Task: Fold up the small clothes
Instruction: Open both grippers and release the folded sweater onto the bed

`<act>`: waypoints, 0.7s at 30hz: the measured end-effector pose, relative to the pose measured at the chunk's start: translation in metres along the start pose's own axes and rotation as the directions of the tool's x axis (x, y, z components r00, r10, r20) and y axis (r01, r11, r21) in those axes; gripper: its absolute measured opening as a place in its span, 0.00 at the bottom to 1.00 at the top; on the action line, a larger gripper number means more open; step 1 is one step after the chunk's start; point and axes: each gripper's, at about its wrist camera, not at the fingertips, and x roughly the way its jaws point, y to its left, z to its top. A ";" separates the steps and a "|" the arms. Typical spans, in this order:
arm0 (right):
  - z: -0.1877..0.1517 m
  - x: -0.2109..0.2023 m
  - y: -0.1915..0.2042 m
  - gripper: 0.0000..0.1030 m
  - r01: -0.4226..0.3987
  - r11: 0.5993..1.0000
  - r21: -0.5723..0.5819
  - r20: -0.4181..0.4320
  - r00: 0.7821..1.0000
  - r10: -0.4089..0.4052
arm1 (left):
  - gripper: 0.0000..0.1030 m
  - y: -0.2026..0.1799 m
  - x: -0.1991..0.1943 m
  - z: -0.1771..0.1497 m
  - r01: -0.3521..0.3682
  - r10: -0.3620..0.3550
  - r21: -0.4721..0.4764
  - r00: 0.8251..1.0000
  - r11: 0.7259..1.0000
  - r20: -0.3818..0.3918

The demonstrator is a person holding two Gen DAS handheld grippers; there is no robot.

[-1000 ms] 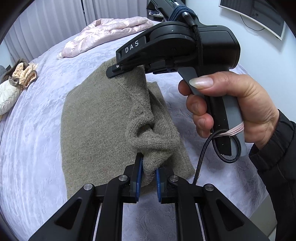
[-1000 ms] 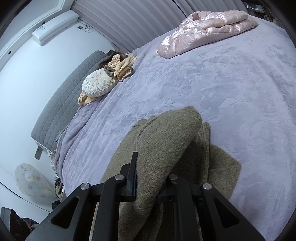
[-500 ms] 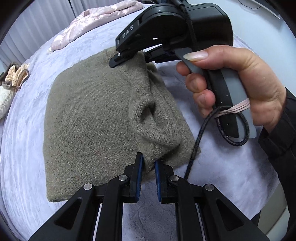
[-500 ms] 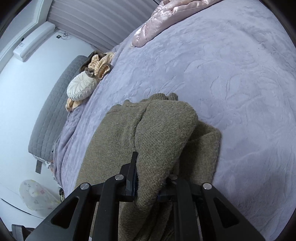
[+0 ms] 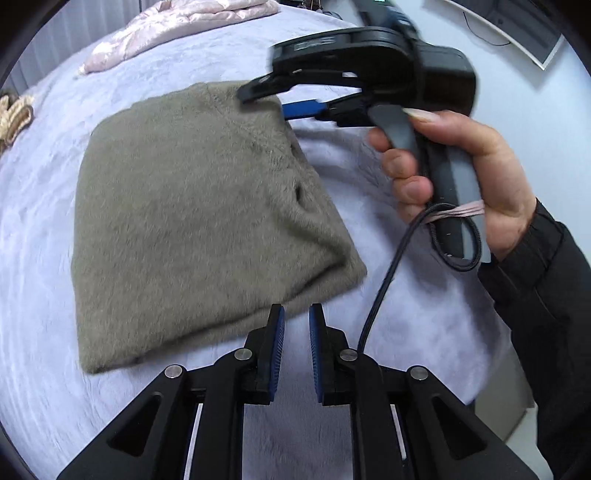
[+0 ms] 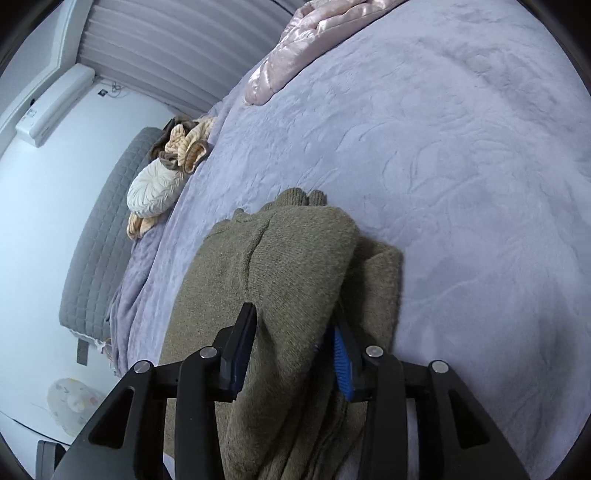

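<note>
An olive-green knitted sweater (image 5: 192, 206) lies folded on the lilac bedspread (image 5: 37, 221). My left gripper (image 5: 296, 325) is open and empty, just off the sweater's near edge. My right gripper (image 6: 291, 332) has its jaws apart, with the sweater's folded edge (image 6: 295, 273) lying loosely between them. In the left wrist view the right gripper (image 5: 273, 96) sits at the sweater's far right corner, a hand holding its handle. The sweater's folded layer lies flat over the rest.
A pink satin quilt (image 5: 177, 26) lies at the far side of the bed, also in the right wrist view (image 6: 310, 44). A white round cushion (image 6: 155, 192) and beige ruffled cloth (image 6: 188, 147) rest by the grey headboard (image 6: 99, 236).
Both grippers have let go of the sweater fold and opened. The fold has dropped flat onto the sweater. The left gripper has drawn back from the edge.
</note>
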 end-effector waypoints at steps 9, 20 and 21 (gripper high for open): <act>-0.099 -0.068 0.068 0.58 -0.040 0.968 -0.248 0.036 0.998 0.050 | 0.15 0.037 -0.044 -0.030 0.006 0.000 -0.064 0.996 0.998 0.088; -0.140 -0.037 0.070 0.09 0.029 0.954 -0.299 -0.048 0.998 -0.045 | 0.15 0.100 -0.035 -0.028 -0.039 0.065 -0.218 0.992 0.975 0.111; -0.140 -0.044 0.071 0.09 0.029 0.952 -0.305 -0.037 0.998 -0.042 | 0.15 0.102 -0.034 -0.030 -0.036 0.062 -0.234 0.992 0.972 0.107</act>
